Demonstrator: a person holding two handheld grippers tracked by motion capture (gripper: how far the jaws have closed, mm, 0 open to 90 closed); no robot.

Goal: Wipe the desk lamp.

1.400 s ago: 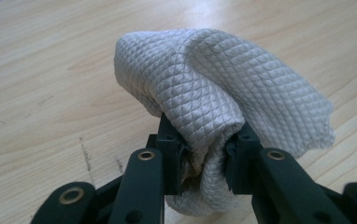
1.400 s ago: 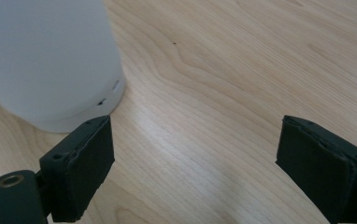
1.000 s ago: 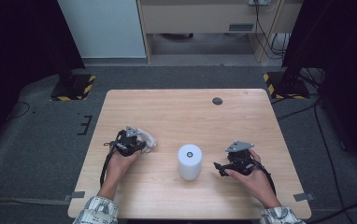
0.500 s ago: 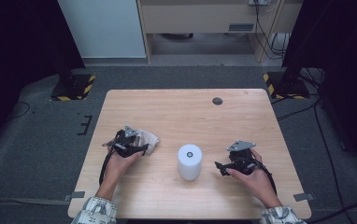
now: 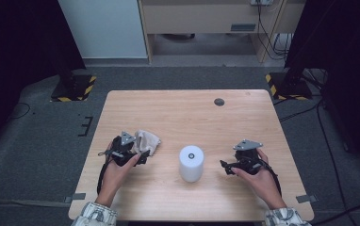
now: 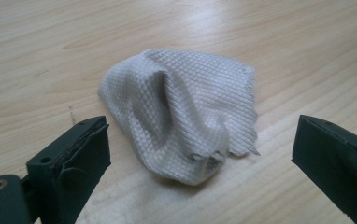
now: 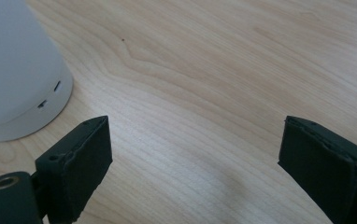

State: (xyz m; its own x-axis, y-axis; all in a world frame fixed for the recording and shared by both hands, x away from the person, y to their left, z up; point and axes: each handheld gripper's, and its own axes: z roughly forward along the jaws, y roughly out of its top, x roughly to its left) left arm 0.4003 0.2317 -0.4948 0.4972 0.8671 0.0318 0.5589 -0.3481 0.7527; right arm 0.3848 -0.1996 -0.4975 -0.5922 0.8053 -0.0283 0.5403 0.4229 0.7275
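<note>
A crumpled grey-white cloth (image 5: 148,141) (image 6: 186,116) lies on the wooden table (image 5: 183,113) at the left. My left gripper (image 5: 142,154) (image 6: 200,140) sits just on the near side of it. Its jaws have just been opening and now stand wide, with the cloth lying loose ahead of them and touched by neither pad. A white cylinder (image 5: 191,163) (image 7: 13,70) stands upright at the table's middle front. My right gripper (image 5: 226,165) (image 7: 193,135) rests to the right of it, pointing toward it, open, with bare wood between its fingers.
A small dark round spot (image 5: 219,101) marks the table's far right part. Around the table is grey floor, with black stands with yellow-striped feet (image 5: 74,87) at the back left and right.
The left gripper's jaws have opened and let go of the cloth, and the hand has drawn back a little toward the person. The cloth stays on the table. The right gripper has not moved.
</note>
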